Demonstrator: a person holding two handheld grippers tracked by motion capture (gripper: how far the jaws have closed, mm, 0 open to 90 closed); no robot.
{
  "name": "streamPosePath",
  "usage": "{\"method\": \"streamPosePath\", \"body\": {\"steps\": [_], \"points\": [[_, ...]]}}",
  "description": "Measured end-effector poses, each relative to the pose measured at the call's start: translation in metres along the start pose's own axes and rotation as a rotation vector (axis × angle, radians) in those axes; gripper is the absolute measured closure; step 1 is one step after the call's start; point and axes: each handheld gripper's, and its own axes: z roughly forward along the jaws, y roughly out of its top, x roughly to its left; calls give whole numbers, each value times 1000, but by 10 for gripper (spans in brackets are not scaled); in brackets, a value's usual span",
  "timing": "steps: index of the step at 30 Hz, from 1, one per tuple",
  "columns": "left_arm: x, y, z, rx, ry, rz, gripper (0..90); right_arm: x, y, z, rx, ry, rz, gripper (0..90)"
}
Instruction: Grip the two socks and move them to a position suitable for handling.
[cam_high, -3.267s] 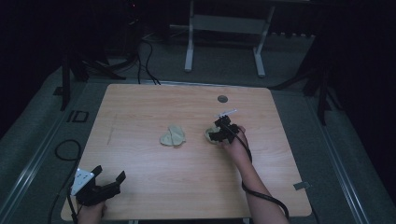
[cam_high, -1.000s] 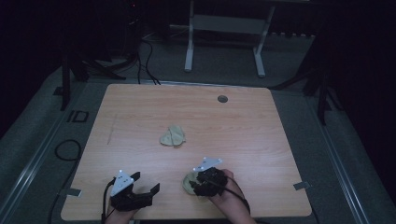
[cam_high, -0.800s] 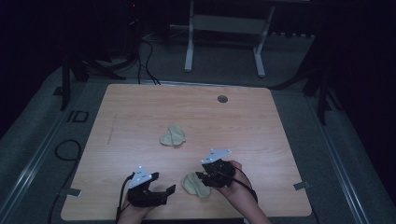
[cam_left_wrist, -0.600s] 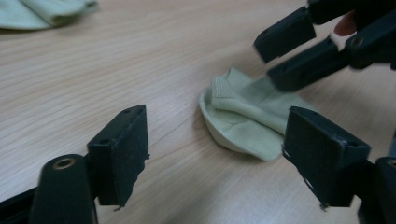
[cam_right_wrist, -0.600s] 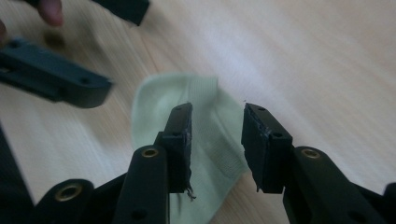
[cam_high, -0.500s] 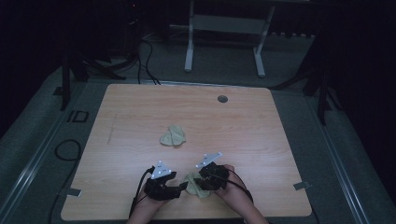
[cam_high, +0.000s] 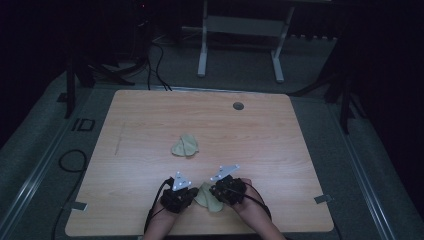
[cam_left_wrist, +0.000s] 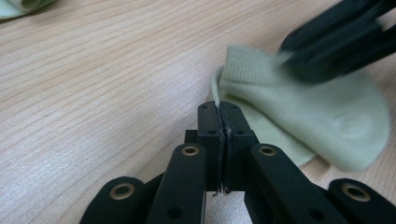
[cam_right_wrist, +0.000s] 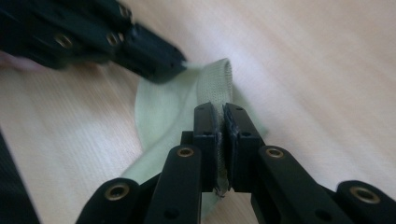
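Note:
A pale green sock (cam_high: 210, 200) lies flat near the table's front edge, between my two grippers. My left gripper (cam_high: 195, 194) has just been closing and is now shut, pinching the thin rim of the sock (cam_left_wrist: 303, 112) at its tips (cam_left_wrist: 219, 108). From the other side, my right gripper (cam_high: 216, 190) has also just been closing and is shut on the ribbed cuff (cam_right_wrist: 215, 84), with fabric showing between its pads (cam_right_wrist: 219, 114). Each gripper appears blurred in the other's view: the right gripper (cam_left_wrist: 341, 37) and the left gripper (cam_right_wrist: 93, 32).
A second pale green sock bundle (cam_high: 185, 145) lies at the middle of the wooden table (cam_high: 150, 125), and its corner shows in the left gripper view (cam_left_wrist: 23, 5). A round grommet (cam_high: 238, 106) sits near the far edge. Cables and a metal stand lie on the floor beyond.
My left gripper slid right along the front edge to the sock and shut on its rim. The right gripper, which had brought the sock from mid-table, stayed put and tightened on the cuff.

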Motion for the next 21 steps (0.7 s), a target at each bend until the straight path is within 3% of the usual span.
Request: {"method": "streamPosePath", "body": {"steps": [3, 10, 17, 21], "points": [[-2, -1, -2, -9, 15, 16, 882, -3, 0, -17, -38, -26, 25, 842], [-4, -3, -10, -44, 33, -20, 882, -23, -21, -47, -87, -93, 106, 840], [-6, -6, -9, -17, 27, -29, 882, -42, -54, -49, -57, -115, 207, 832], [-10, -8, -6, -10, 4, -37, 880, -45, -69, -43, -17, -124, 222, 816]]}}
